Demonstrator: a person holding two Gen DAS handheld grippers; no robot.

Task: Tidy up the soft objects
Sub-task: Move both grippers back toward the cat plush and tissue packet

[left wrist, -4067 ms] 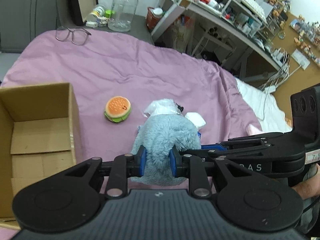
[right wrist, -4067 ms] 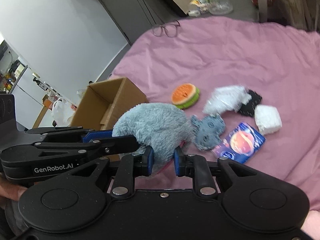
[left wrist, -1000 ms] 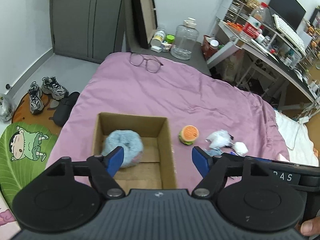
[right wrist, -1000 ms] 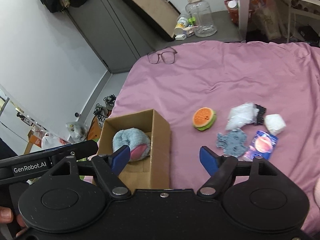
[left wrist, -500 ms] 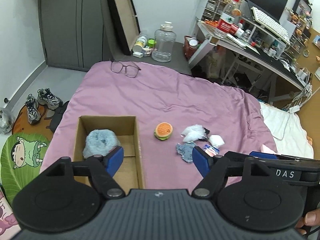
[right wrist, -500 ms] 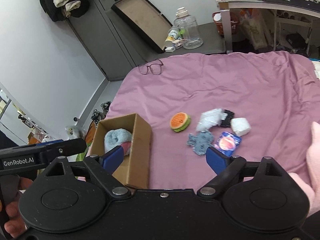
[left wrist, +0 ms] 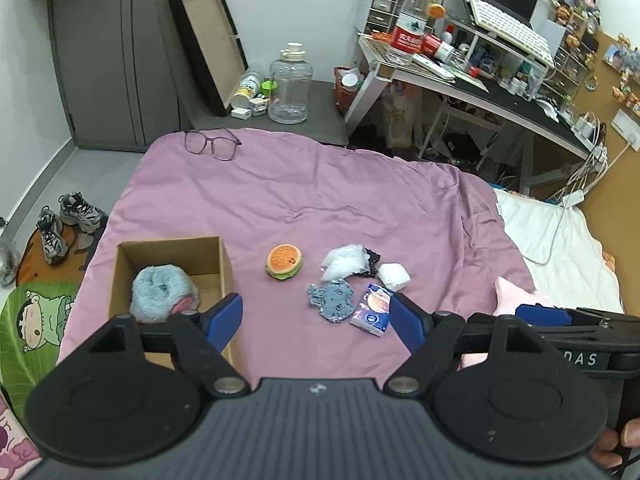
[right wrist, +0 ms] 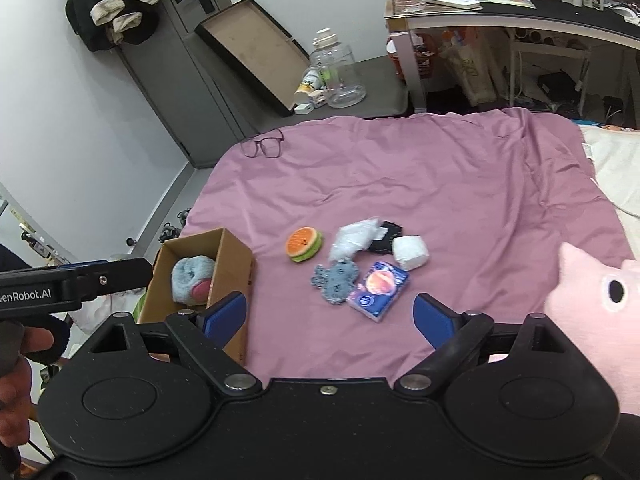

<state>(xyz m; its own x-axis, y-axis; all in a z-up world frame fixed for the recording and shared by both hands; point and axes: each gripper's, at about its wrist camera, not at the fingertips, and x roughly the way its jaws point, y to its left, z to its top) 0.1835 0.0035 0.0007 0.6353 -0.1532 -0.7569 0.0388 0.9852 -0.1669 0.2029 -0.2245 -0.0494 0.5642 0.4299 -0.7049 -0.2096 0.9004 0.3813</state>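
While fluffy blue plush (left wrist: 162, 292) sits in cardboard box (left wrist: 124, 252) at near left, my left gripper (left wrist: 316, 320) and right gripper (right wrist: 330, 314) hang spread, empty. Burger plush (left wrist: 284, 261) right of box on pink bedspread (left wrist: 320, 184): light, squashy, likely springs back; pinch across bun sides.

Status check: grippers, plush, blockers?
Left gripper and right gripper: jaws open, empty. Fluffy blue plush inside brown cardboard box. Burger-shaped plush lies loose on pink bedsheet; nothing blocking.

The right gripper (right wrist: 328, 316) hung wide open above a pink bed (right wrist: 460, 200). A fluffy blue toy (right wrist: 192, 276) lay inside a box (right wrist: 236, 260); a burger toy (right wrist: 303, 244) sat nearby.
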